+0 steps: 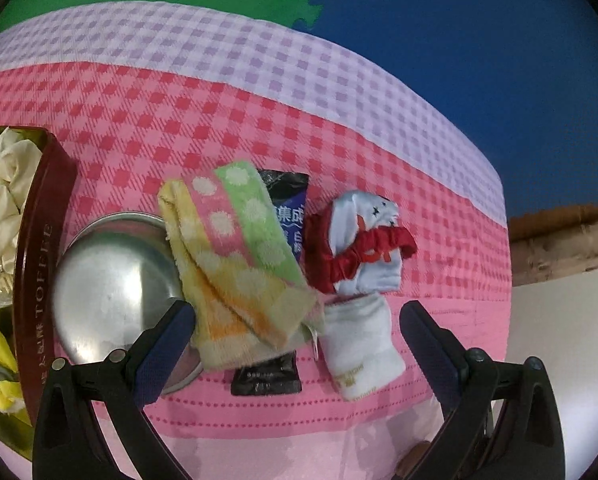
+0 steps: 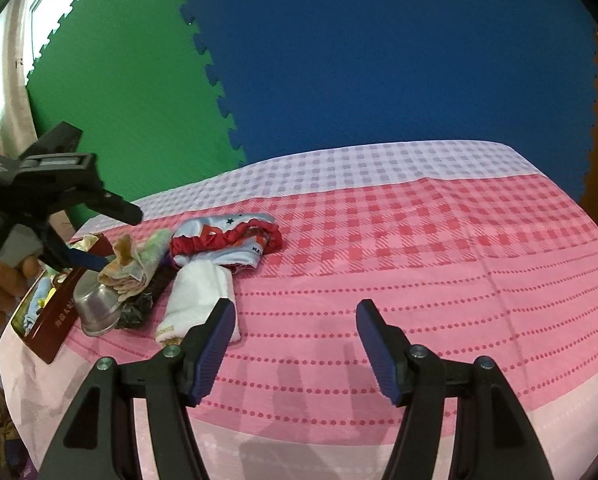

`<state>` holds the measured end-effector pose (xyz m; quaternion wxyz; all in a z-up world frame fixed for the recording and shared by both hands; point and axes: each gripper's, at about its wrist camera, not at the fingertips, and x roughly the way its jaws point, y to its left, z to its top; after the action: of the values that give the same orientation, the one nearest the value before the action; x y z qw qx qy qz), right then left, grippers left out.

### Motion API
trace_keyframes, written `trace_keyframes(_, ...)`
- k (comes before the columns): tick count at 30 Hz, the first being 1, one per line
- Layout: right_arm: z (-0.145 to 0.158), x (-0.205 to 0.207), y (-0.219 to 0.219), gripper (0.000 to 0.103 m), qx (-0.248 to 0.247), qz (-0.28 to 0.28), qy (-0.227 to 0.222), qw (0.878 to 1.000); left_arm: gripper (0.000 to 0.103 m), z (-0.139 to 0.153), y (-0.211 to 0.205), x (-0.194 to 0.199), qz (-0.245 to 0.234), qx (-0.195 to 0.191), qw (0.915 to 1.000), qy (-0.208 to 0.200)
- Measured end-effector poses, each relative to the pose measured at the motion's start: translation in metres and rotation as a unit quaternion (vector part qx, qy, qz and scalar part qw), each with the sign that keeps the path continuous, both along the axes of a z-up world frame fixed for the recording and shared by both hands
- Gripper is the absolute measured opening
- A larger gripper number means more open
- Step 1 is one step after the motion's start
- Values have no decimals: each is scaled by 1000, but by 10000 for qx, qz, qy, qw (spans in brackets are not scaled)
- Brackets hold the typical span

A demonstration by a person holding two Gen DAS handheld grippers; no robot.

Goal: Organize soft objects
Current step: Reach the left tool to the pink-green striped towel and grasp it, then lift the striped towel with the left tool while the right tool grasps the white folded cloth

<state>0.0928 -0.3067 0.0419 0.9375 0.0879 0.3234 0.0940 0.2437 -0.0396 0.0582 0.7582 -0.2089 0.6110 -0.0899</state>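
A dotted yellow, pink and green towel [image 1: 235, 264] lies folded over an upturned metal bowl [image 1: 115, 284] and a black packet [image 1: 283, 204]. Right of it lie a white sock [image 1: 363, 344], a light blue garment [image 1: 375, 216] and a red scrunchie [image 1: 359, 252]. My left gripper [image 1: 299, 332] is open just above the towel and sock. In the right wrist view it hangs over the towel [image 2: 129, 268]. My right gripper [image 2: 295, 336] is open and empty over the cloth, near the sock [image 2: 197, 300]. The scrunchie [image 2: 227, 240] lies on the garment.
A dark red toffee tin [image 1: 39, 264] at the left holds cream and yellow soft items. It also shows in the right wrist view [image 2: 59, 320] beside the bowl [image 2: 97, 306]. A pink and lilac checked cloth [image 2: 419, 260] covers the table. Green and blue foam mats stand behind.
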Motion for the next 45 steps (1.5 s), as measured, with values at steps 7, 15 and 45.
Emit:
trace_keyframes(7,1,-1,-2,65,102,-21,-44,9999,73,-11,2,8,271,-208,9992,211)
trace_keyframes(15,2,-1,-1,65,133,-52,-68,9999,18,-24,15,3,339,-269,9987,251)
trace_keyframes(45,-16,46,69,65,-140,1737,1025,9794,14,50,55,-198,335,-339,9930,-1083)
